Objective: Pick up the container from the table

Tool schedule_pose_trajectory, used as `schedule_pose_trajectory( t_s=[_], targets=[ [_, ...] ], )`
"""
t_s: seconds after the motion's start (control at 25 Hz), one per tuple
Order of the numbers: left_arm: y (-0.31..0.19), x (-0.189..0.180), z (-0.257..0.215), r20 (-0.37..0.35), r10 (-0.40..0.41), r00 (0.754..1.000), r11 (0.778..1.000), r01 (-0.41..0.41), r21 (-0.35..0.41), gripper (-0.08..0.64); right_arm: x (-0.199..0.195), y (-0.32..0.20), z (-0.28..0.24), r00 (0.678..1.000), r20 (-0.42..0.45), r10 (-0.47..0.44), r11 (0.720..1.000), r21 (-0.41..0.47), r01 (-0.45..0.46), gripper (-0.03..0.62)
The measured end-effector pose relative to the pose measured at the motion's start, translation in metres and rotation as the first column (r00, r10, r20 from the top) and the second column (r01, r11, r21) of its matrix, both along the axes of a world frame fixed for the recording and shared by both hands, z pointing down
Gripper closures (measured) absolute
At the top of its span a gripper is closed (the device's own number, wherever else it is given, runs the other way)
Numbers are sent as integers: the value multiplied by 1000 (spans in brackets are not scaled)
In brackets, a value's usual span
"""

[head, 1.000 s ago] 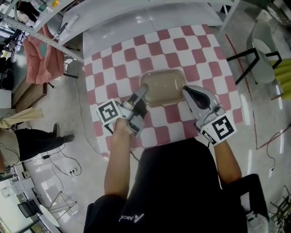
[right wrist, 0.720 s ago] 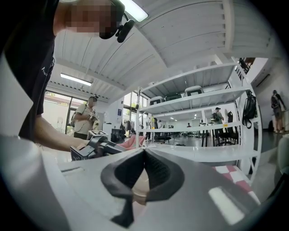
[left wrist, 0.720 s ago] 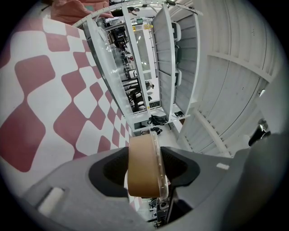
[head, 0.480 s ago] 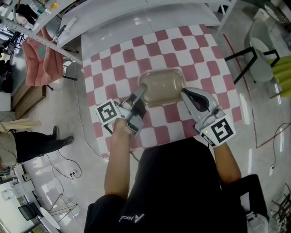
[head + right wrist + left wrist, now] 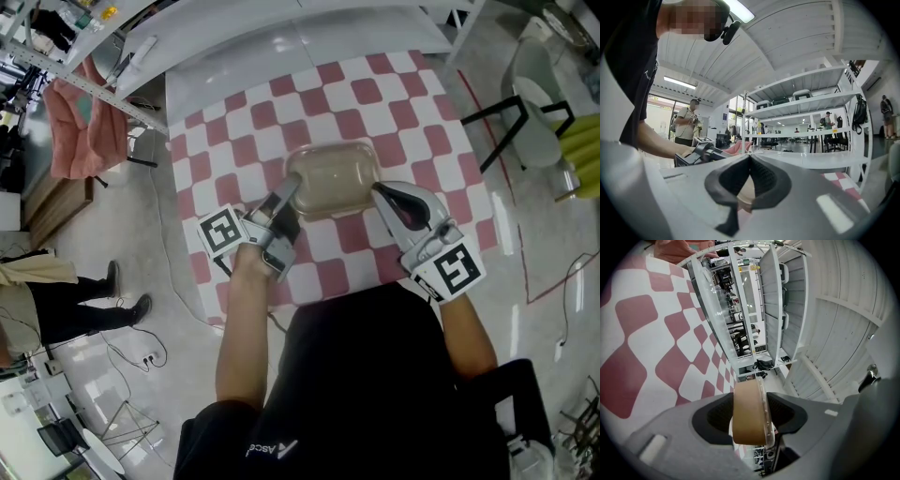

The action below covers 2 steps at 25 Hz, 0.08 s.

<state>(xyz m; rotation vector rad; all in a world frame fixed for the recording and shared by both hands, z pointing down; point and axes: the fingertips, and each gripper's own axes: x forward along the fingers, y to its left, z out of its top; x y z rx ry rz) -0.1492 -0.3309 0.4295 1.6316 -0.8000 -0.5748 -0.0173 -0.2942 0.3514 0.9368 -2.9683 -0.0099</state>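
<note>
Gripping step: my left claw [image 5: 286,195] is closed on the container [image 5: 330,176] at its left rim, my right claw [image 5: 378,192] pinched on its right rim, at the middle of the checked counter [image 5: 412,103]. Next, I judge, both must rise together, level, without squeezing harder.

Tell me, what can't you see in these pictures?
- Inside the container: too small to tell in the head view.
- Whether it is off the table: the head view looks straight down, so no gap would show.
- Right gripper view: its own body hides the container, and only a tan sliver shows between the jaws.
- Left gripper view: only one end shows, edge-on between the jaws.
</note>
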Motion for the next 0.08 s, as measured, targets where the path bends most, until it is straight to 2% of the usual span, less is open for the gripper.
schedule_pose_trajectory(
  t_s=[0.08],
  targets=[
    [0, -1, 1, 2, -2, 1000, 1000, 2, -3, 330, 0, 0, -1, 1000, 0, 1, 1000, 0, -1, 589]
  ],
)
